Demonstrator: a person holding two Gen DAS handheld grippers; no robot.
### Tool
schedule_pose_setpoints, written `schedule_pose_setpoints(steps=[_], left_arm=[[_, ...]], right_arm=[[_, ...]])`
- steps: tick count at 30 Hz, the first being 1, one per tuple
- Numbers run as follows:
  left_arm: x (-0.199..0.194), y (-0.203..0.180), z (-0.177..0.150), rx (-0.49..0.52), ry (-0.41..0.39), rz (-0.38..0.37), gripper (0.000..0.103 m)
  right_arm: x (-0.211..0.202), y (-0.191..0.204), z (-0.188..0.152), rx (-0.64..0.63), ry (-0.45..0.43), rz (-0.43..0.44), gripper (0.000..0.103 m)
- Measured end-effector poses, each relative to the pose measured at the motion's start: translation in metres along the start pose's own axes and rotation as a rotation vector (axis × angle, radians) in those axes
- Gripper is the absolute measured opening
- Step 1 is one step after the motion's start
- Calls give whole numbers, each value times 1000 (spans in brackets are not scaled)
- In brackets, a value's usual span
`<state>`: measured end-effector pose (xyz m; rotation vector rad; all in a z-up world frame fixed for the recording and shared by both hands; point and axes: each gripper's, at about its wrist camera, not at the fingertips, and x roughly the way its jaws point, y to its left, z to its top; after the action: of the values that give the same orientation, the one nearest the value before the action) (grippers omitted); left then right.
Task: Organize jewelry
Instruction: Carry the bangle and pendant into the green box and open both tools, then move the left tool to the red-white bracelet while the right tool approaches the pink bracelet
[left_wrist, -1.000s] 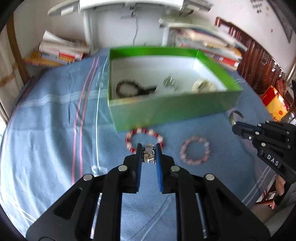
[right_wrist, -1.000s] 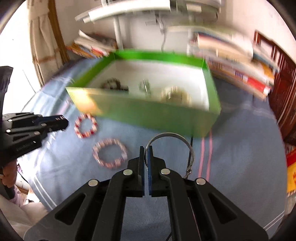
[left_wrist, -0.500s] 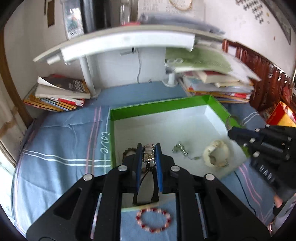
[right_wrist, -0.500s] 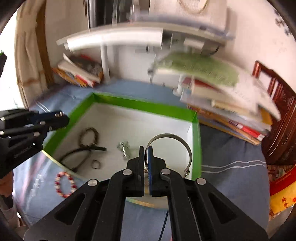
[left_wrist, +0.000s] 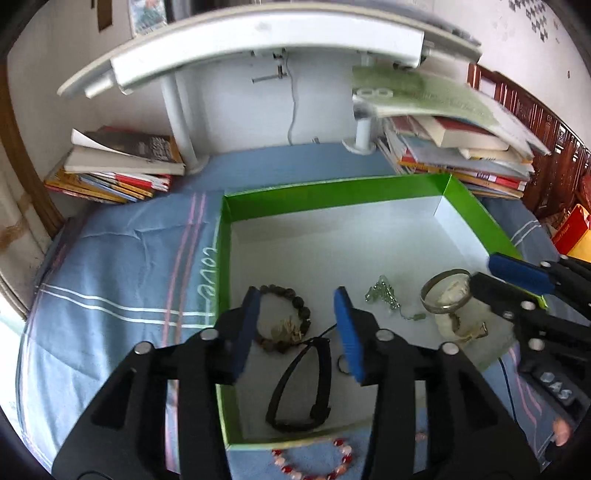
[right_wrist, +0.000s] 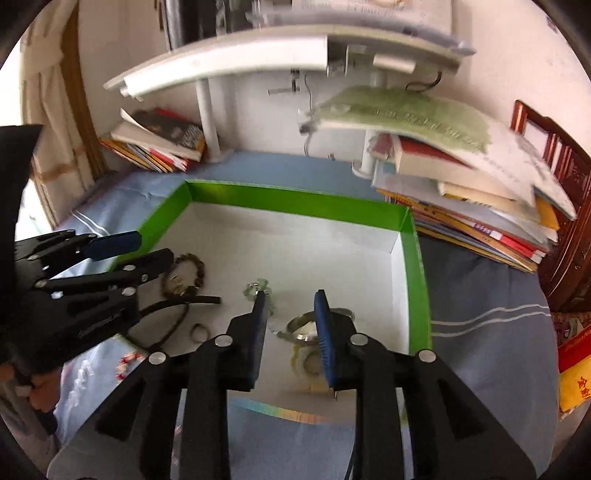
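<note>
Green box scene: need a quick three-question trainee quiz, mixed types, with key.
1. True or false: the left gripper is shut on a piece of jewelry.
2. The silver bangle lies: A) on the blue cloth, B) inside the green box, C) on the books.
3. Fill in: the red bead bracelet lies ____ the box, on the blue cloth.

Key: 1 false, its jaws are open and empty; 2 B; 3 outside.

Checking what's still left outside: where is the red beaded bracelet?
In the left wrist view, the red beaded bracelet lies on the blue cloth, just outside the green box's near wall.
</note>
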<state>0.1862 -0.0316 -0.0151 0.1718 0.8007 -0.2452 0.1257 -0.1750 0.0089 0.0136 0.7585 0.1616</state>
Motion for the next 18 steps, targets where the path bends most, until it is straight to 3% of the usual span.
schedule_pose_setpoints(steps=[5, 8, 11, 18], left_arm=[[-32, 8, -15, -10, -39, 0, 52], [-46, 14, -28, -23, -30, -3, 56], [-61, 30, -51, -58, -16, -8, 60], [-55, 52, -98, -96, 100, 28, 60]], right_arm=[[-34, 7, -24, -27, -11, 60, 28], [-34, 17, -41, -42, 36, 118, 39], [-18, 35, -66, -91, 118, 167, 40], [6, 65, -93, -136, 212, 256, 40]])
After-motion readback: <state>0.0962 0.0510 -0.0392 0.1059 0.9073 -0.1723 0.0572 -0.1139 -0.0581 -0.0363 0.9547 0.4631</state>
